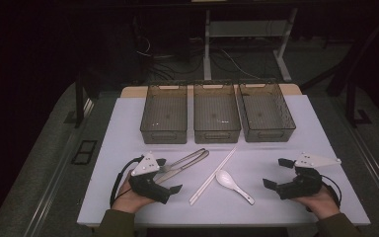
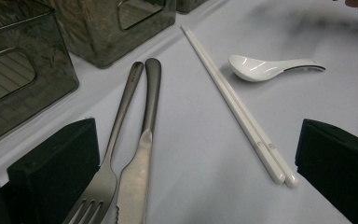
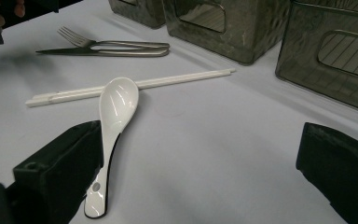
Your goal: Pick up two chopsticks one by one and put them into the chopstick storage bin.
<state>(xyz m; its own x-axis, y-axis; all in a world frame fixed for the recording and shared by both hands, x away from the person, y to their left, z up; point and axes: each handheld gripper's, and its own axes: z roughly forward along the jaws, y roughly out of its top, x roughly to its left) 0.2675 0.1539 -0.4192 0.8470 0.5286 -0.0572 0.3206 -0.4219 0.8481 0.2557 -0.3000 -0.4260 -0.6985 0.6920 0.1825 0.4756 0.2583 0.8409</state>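
Both grippers gape wide and empty near the desk's front edge, left gripper [image 1: 170, 175] over fork [image 2: 114, 154] and knife [image 2: 142, 154], right gripper [image 1: 278, 173] beside the spoon [image 3: 112, 121]: come down square across each handle.

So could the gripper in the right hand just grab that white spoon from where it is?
Probably yes. The right gripper is open, the white spoon lies flat on the table just ahead of it, and nothing stands between them; the chopsticks lie beyond.

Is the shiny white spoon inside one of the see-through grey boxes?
No, the shiny white spoon lies on the white table, in front of the empty see-through grey boxes.
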